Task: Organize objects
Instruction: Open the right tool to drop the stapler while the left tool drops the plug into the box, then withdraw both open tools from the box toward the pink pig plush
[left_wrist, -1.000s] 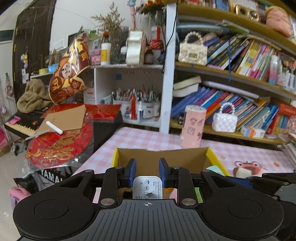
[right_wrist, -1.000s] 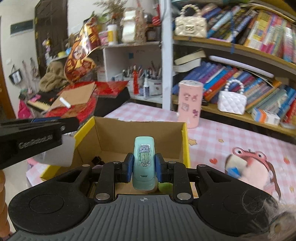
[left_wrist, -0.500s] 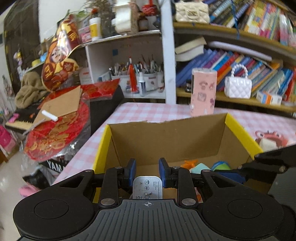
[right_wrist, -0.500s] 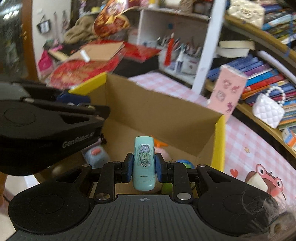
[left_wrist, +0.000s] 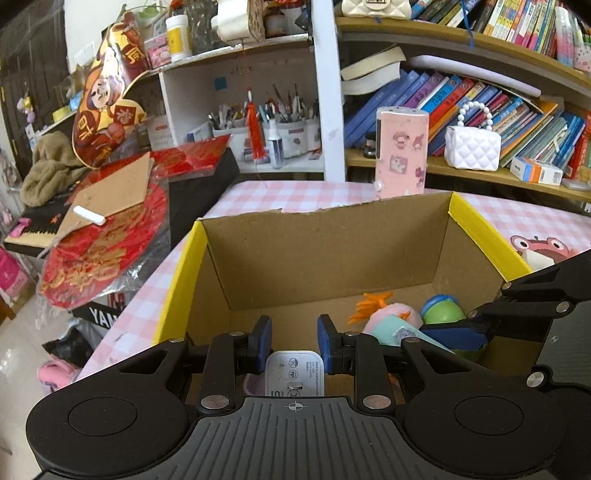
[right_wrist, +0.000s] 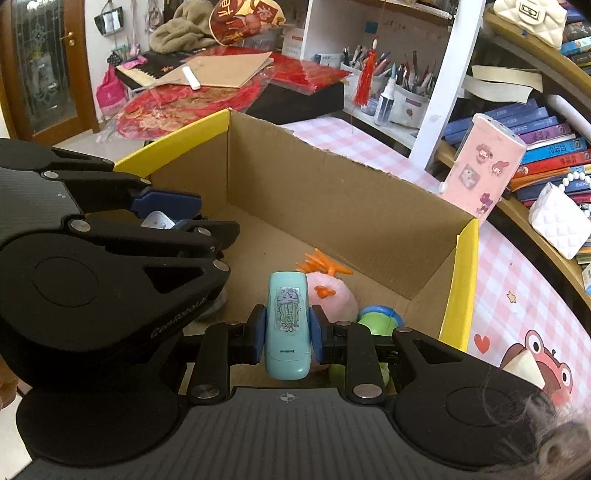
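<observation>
A yellow-edged cardboard box stands on the pink checked table; it also shows in the right wrist view. My left gripper is over the box's near left part, with its jaws slightly apart around a white charger. In the right wrist view the left gripper sits left, charger between its pads. My right gripper is shut on a mint stapler with a jellyfish sticker, held inside the box. In the box lie a pink plush with orange tuft and a green-blue ball.
A pink stickered box stands behind the cardboard box. Bookshelves with a white quilted bag run behind the table. Red decorations and cardboard lie on a keyboard to the left. A frog print marks the tablecloth.
Both grippers moved forward and down into the box. The left jaws have parted slightly around the charger. The right gripper still holds the stapler.
</observation>
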